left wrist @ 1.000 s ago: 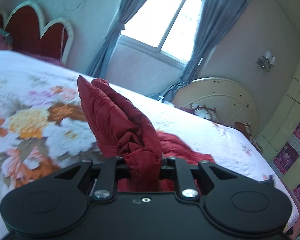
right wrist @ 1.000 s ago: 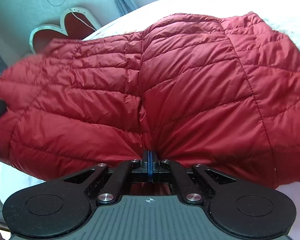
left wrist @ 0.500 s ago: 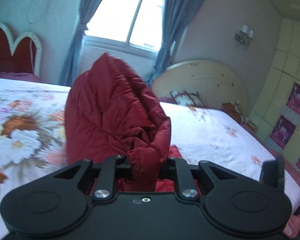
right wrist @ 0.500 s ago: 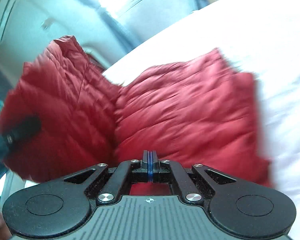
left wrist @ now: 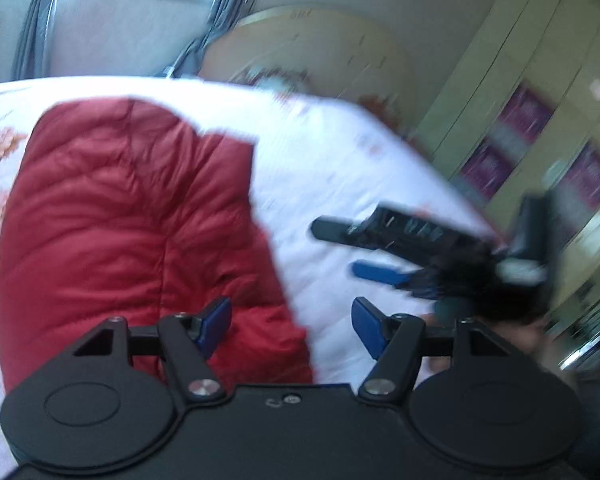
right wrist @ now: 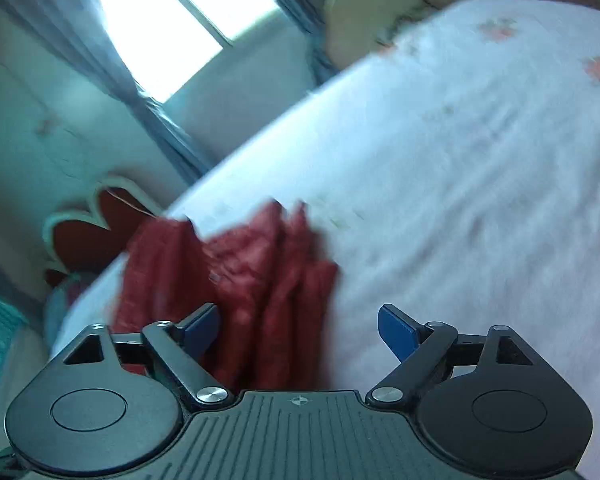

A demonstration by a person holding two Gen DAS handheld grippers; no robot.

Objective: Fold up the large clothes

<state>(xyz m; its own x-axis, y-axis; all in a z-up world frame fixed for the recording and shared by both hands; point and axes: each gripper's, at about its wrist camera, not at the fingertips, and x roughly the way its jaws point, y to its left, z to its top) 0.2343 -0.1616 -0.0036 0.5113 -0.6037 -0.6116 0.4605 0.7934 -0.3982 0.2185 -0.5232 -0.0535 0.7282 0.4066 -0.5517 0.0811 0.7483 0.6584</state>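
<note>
Left wrist view: one bed with a floral white cover carries one red puffer jacket, lying in a doubled, rounded bundle toward the bed's left side. That fold looks laid down; whether another fold or some smoothing is left, I cannot tell through the blur. Two grippers show: the left gripper has its jaws spread wide and holds nothing, and the right gripper, beside the jacket, is likewise spread and empty.

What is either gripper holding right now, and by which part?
Nothing. The left gripper and the right gripper are both open, with no fabric between their fingers. The red puffer jacket lies loose on the bed.
</note>
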